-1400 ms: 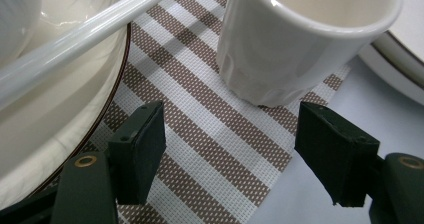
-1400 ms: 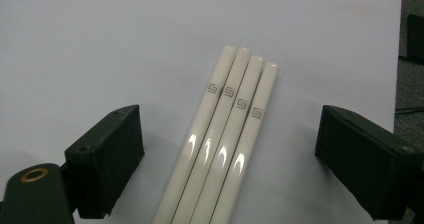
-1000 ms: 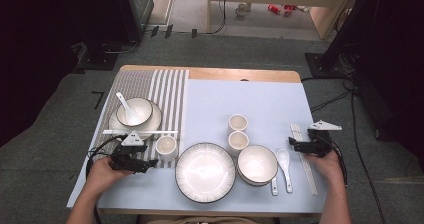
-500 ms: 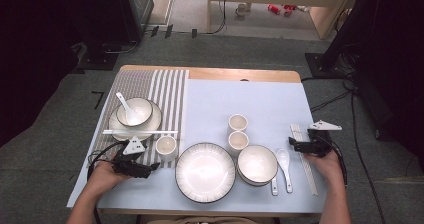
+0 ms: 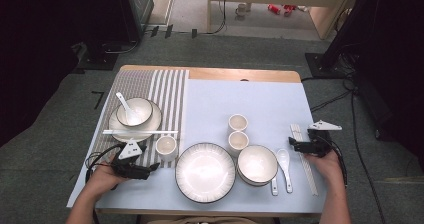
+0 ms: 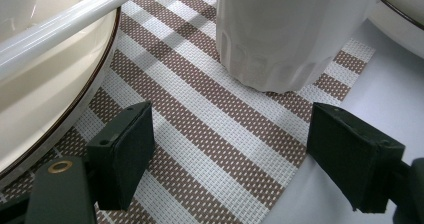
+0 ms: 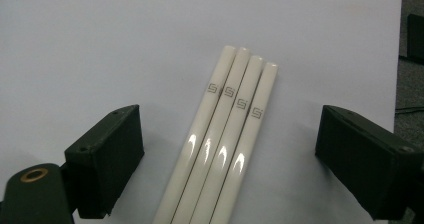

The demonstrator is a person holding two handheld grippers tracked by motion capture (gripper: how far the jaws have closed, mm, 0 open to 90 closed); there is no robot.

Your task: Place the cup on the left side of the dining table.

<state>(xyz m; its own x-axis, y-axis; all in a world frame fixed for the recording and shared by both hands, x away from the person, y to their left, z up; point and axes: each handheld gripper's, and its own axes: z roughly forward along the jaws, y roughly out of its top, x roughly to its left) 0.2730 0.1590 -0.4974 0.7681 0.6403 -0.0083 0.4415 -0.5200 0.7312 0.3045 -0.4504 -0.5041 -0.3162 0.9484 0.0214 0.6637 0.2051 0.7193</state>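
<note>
My left gripper (image 5: 151, 168) lies low near the table's front left edge, jaws open. In the left gripper view (image 6: 230, 154) its jaws stand wide over the striped mat (image 6: 200, 124), with a white ribbed cup (image 6: 295, 34) just ahead and apart from them. My right gripper (image 5: 295, 144) rests at the right side, open. In the right gripper view (image 7: 230, 159) several white chopsticks (image 7: 232, 134) lie side by side on the blue cloth between the spread jaws, untouched.
A large plate (image 5: 205, 171), a bowl (image 5: 257, 164), two cups (image 5: 237, 122) and two spoons (image 5: 284, 161) sit in the middle front. On the mat, a bowl with a spoon (image 5: 134, 111) rests on a plate, and chopsticks (image 5: 140, 132) lie across it.
My left gripper has slid a little toward the near edge and to the right, beside the cup on the mat. The right gripper has stayed put.
</note>
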